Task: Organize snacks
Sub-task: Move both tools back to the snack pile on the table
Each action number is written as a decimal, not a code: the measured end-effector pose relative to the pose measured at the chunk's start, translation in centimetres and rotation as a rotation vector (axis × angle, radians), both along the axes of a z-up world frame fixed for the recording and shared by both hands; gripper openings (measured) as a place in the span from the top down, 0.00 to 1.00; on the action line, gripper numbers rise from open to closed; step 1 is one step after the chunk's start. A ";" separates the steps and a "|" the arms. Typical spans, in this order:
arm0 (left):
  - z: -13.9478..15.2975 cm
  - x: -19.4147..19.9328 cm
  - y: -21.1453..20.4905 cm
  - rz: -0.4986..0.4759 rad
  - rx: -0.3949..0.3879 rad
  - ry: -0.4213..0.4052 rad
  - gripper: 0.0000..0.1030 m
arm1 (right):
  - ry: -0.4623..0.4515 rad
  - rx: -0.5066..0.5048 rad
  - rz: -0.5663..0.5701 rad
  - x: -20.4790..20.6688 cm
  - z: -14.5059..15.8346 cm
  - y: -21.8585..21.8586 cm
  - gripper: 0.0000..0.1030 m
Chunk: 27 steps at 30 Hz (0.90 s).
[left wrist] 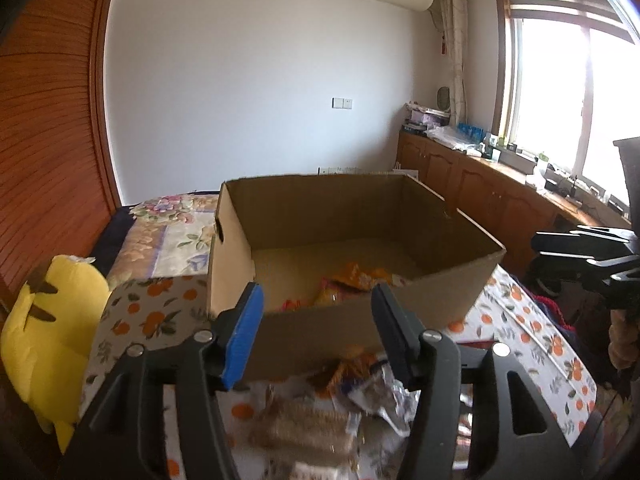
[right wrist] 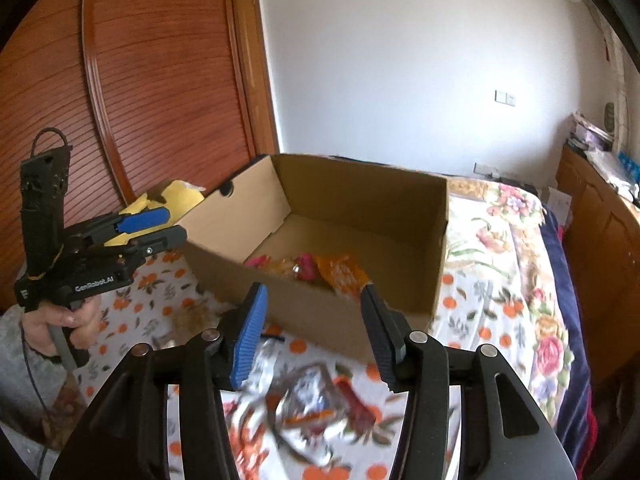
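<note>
Item 1, cardboard box (left wrist: 352,236): open-topped, sitting on the bed (right wrist: 516,280) over an orange-print cloth (left wrist: 152,312). I count a few snack packets (right wrist: 320,268) already lying on its floor, orange and pink wrappers toward the near wall.

Item 2, loose snacks outside the box: a silvery packet (right wrist: 308,408) on the cloth just below my right tool (right wrist: 312,332), blurred; in the left wrist view, a brownish cracker-like pack (left wrist: 308,432) and a crumpled foil wrapper (left wrist: 380,400) in front of the box's near wall. I cannot read any labels.

Item 3, left tool (left wrist: 316,328): fingers spread wide, nothing between them, poised above the loose packs.

Item 4, right tool: likewise spread and empty, hovering over the silvery packet.

Item 5, yellow plush toy (left wrist: 52,332): beside the box on the left, not part of the job.

Step in hand, as I judge it: between drops, lining up the next pick. Several packets are boxed, several remain.

Next move calls for: lowering one tool onto a loose packet, closing gently on a crinkly edge so it does not slip, then lifting clear of the box's near wall before release.
</note>
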<state>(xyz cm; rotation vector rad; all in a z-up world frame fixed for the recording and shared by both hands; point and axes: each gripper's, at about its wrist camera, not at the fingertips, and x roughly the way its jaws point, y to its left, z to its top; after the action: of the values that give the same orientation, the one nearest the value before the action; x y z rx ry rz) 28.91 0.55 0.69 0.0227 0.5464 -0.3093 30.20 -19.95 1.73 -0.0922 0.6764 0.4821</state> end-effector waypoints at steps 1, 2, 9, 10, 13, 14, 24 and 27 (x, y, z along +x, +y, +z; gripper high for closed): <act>-0.2 -0.5 0.0 0.000 0.003 0.002 0.43 | 0.004 0.001 0.000 -0.5 -0.2 -0.1 0.50; -0.6 -1.1 0.0 0.002 0.007 0.006 0.42 | 0.010 0.002 0.000 -1.2 -0.7 -0.3 0.49; -3.9 -3.6 0.0 0.017 0.026 0.062 0.41 | 0.093 -0.004 0.007 -4.3 -6.2 0.4 0.47; -4.3 -3.8 0.0 0.021 0.027 0.072 0.41 | 0.104 -0.004 0.010 -4.6 -7.0 0.5 0.46; -5.7 -4.2 0.2 0.042 0.028 0.098 0.41 | 0.143 0.009 0.014 -5.2 -9.0 0.7 0.42; -6.1 -4.3 0.3 0.044 0.025 0.109 0.41 | 0.149 0.010 0.012 -5.4 -9.4 0.7 0.39; -9.2 -4.7 0.2 0.062 0.021 0.185 0.41 | 0.236 -0.013 0.058 -6.0 -13.3 2.2 0.35; -9.7 -4.9 0.2 0.066 0.018 0.199 0.41 | 0.251 -0.009 0.064 -6.0 -13.9 2.5 0.35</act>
<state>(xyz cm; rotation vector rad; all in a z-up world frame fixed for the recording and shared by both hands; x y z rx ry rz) 24.05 0.76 -9.06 -0.0083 0.7462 -0.2437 24.16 -17.49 -12.22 -0.0618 0.9237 0.5574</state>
